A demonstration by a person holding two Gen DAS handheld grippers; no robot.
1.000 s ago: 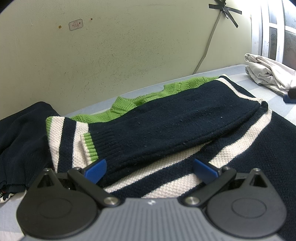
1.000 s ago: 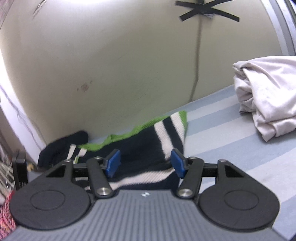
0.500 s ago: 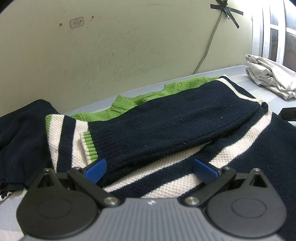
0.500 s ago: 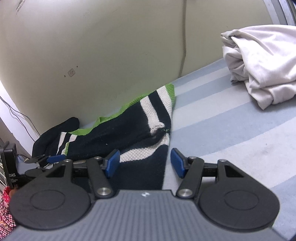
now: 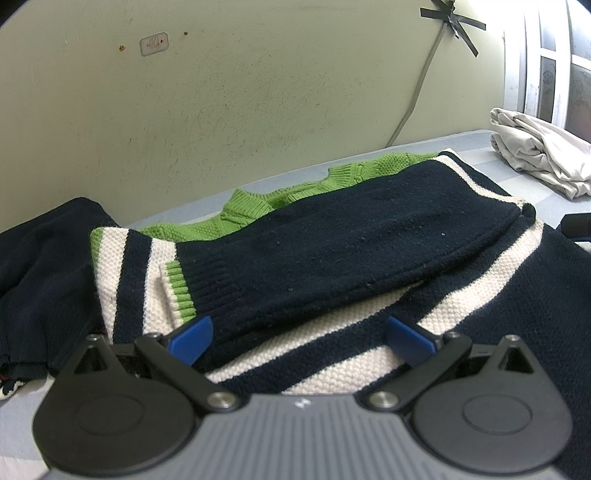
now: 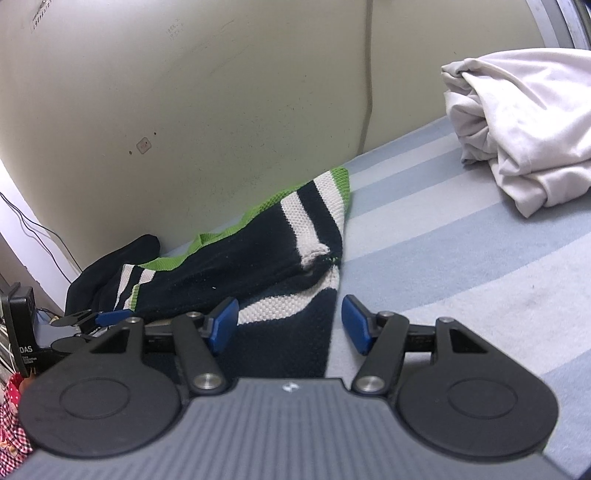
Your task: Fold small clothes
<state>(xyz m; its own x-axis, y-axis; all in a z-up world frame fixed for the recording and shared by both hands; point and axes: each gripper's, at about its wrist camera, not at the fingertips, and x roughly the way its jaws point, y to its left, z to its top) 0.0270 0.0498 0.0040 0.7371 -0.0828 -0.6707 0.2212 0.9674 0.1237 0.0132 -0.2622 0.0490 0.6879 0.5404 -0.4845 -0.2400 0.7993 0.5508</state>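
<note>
The right gripper (image 6: 288,325) stood with jaws apart over the striped sweater's (image 6: 258,258) edge; beyond the sweater, well apart, lay a folded white garment (image 6: 524,122).

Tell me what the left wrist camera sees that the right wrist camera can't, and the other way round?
Only the left wrist view shows the sweater's green knit collar, the crossed black tape on the wall, and the window frame.

Only the right wrist view shows the black box with wires, the red checked cloth, and the left gripper from outside.

Both show the striped sweater with its sleeve folded across, the dark garment beside it, the pale bundled cloth, and the blue-striped sheet.
</note>
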